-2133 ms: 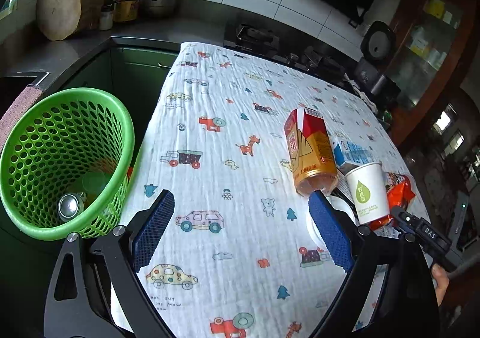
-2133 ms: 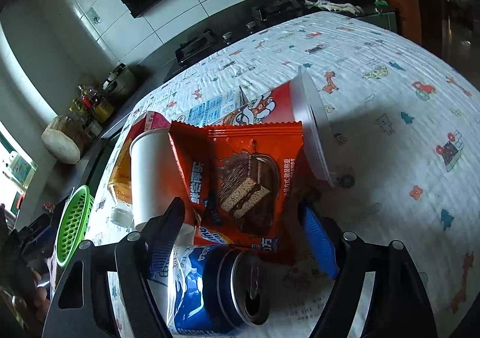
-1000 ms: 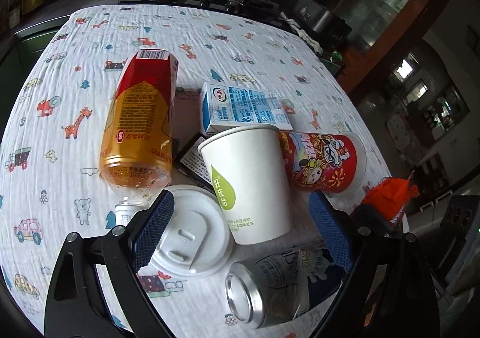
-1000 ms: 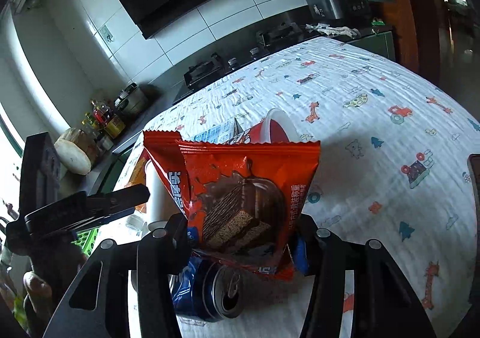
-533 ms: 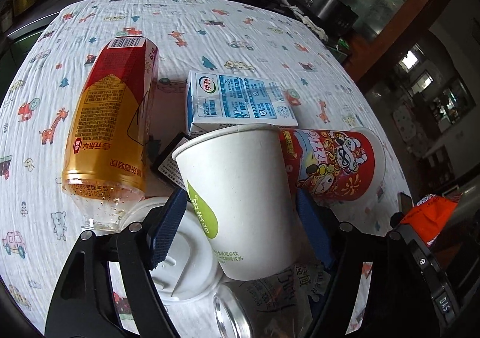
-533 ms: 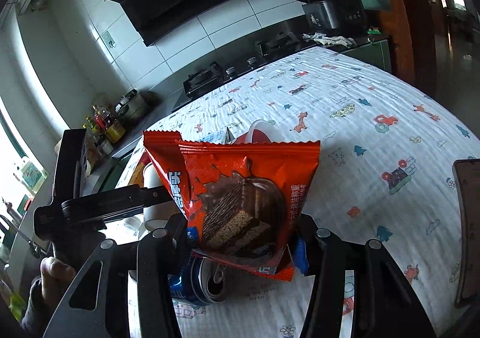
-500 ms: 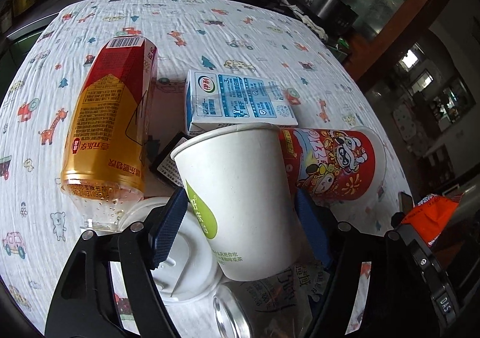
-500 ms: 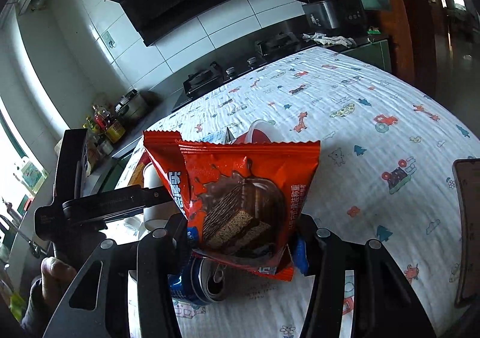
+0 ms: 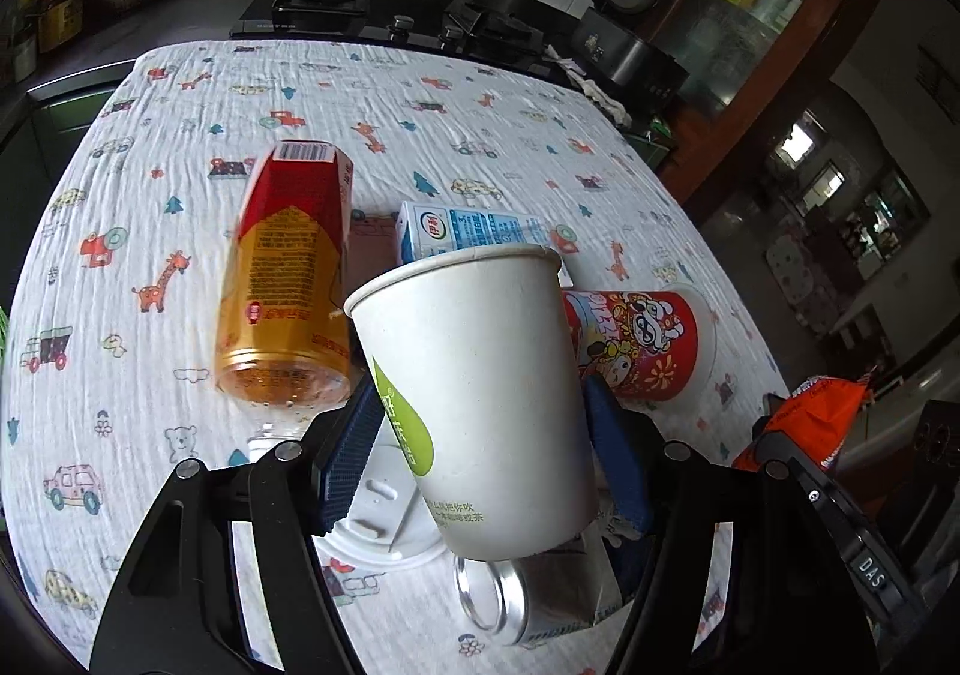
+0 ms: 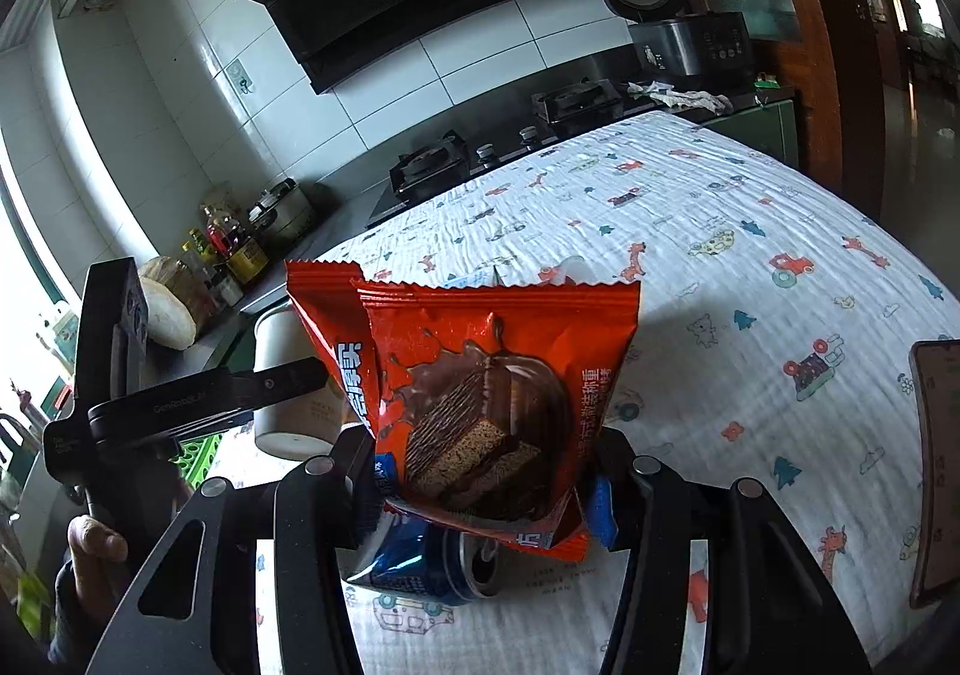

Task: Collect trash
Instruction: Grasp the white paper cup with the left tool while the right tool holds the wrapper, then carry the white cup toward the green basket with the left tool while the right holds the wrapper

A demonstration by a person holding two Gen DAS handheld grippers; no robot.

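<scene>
left tongs (image 9: pixel 483 450) grip the paper cup (image 9: pixel 480 399); right tongs (image 10: pixel 486 486) grip the snack packet (image 10: pixel 480 393).

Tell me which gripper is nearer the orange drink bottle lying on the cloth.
Left. The left gripper, shut on the paper cup, sits just beside the orange drink bottle. The right gripper, shut on the red snack packet, is farther off, beyond the cup.

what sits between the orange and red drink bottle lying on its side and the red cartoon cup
In the left wrist view, the white paper cup, gripped by the left gripper, sits between the orange and red bottle and the red cartoon cup.
</scene>
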